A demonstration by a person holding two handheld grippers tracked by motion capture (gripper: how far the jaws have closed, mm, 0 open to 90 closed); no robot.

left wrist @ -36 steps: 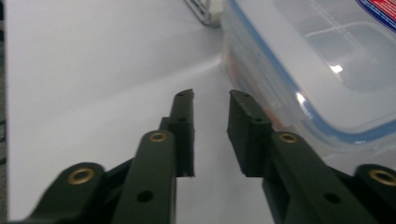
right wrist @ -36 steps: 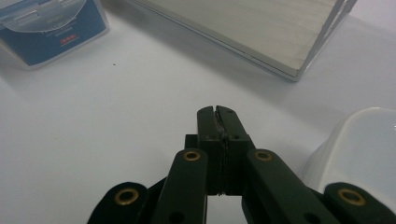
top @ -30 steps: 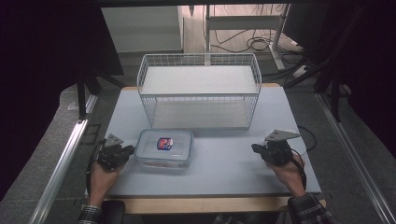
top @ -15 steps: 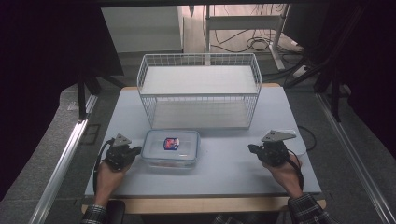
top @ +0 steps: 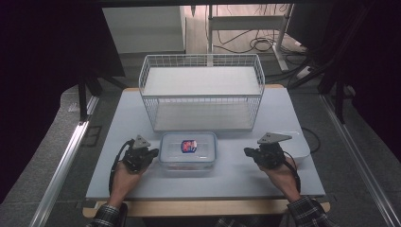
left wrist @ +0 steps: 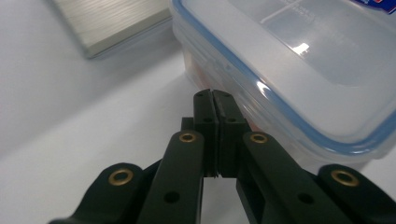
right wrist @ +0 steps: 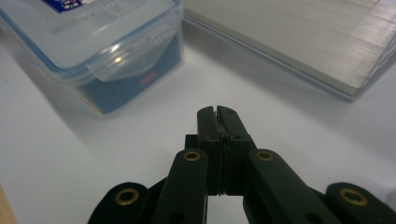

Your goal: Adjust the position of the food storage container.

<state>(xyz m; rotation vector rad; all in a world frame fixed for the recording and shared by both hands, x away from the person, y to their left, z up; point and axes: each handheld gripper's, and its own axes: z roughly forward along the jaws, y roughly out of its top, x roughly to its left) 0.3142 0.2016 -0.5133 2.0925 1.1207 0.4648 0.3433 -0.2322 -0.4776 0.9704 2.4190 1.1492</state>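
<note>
The left gripper (top: pixel 150 154) is resting low on the table (top: pixel 236 179), its jaws having just finished closing pad against pad with nothing between them; in the left gripper view the tips (left wrist: pixel 214 95) are standing right at the side wall of the container (left wrist: pixel 299 70), whether touching it or just short of it cannot be told. The right gripper (top: pixel 249 152) is lying at the other side, well apart from the container, its jaws likewise pressed together on nothing (right wrist: pixel 217 112).

One clear plastic container (top: pixel 188 151) with a blue-sealed snap lid is sitting on the near half of the table, between the two grippers and just in front of the wire basket (top: pixel 202 92). One label (top: pixel 188 145), blue and red, is sitting on the lid's centre; its writing is too small to be read. A small red mark on the container's side wall (right wrist: pixel 148 80) is also unreadable.

One white wire basket is standing behind the container, with a pale board forming its floor (right wrist: pixel 299 32). One white rounded object (top: pixel 299 143) is lying by the right gripper, partly covered by that gripper's grey plate. Cables (top: pixel 257 45) are trailing on the floor beyond the table. Nothing is lying between either gripper and the container.
</note>
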